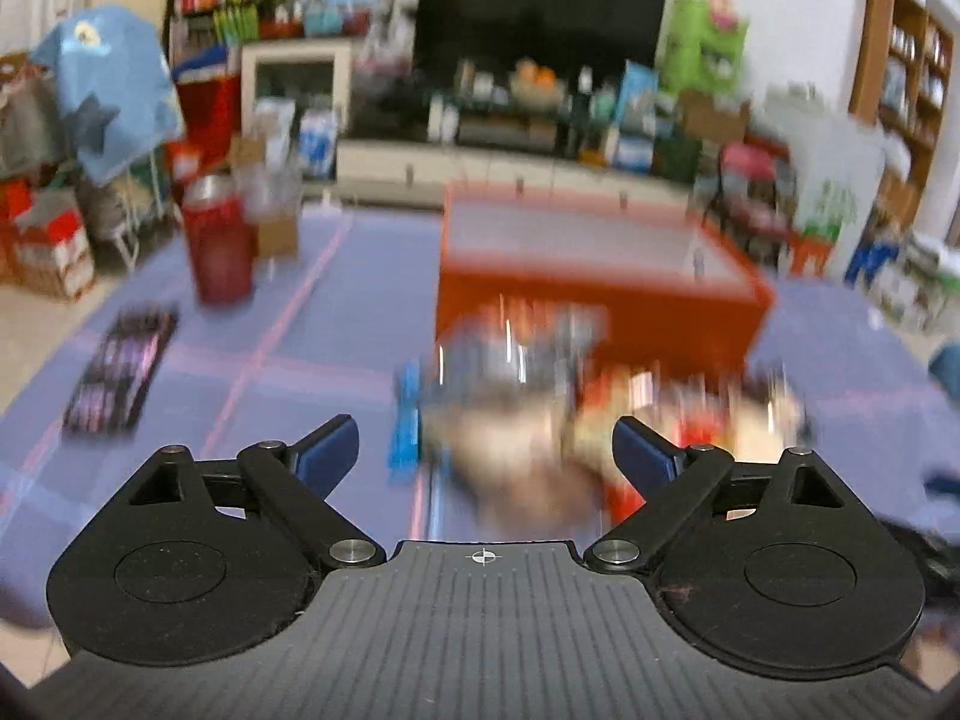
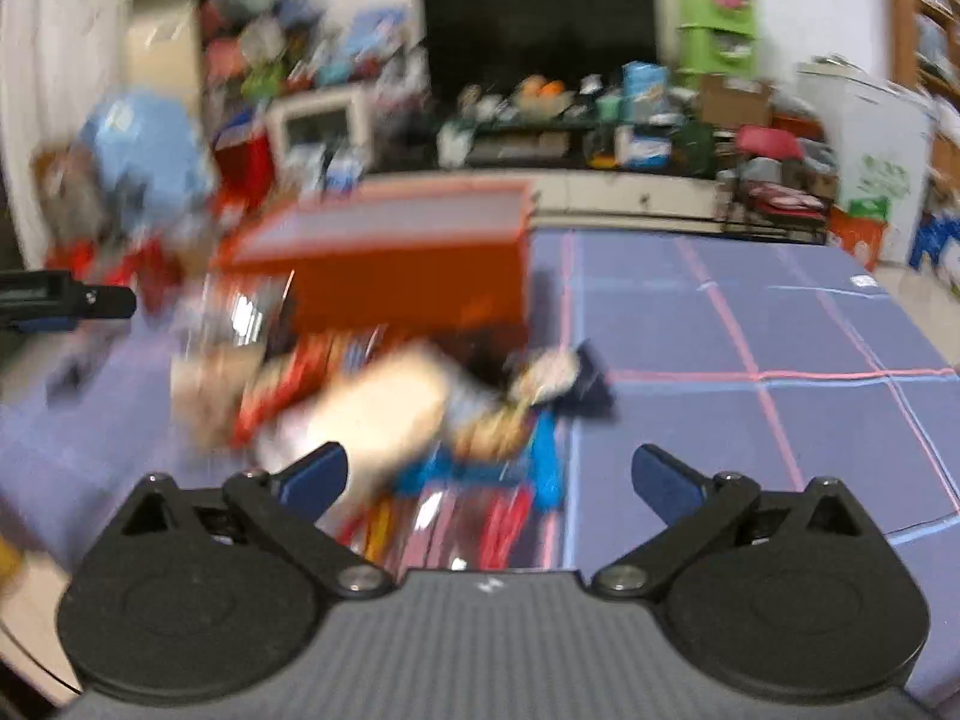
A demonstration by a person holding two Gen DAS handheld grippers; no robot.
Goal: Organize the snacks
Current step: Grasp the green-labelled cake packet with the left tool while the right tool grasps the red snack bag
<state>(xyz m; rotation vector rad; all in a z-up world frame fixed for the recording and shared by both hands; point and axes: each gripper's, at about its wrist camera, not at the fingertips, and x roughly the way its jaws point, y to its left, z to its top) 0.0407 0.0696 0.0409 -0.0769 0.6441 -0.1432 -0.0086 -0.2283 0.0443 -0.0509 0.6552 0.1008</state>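
A blurred heap of snack packets lies on the purple tablecloth in front of an orange box. My left gripper is open and empty, just short of the heap. In the right wrist view the same heap lies ahead and left, with the orange box behind it. My right gripper is open and empty above a blue packet and red packets. The left gripper's tip shows at the left edge.
A red canister and a dark flat packet sit at the table's left. The purple cloth with pink lines stretches to the right. A TV stand and cluttered shelves stand beyond the table.
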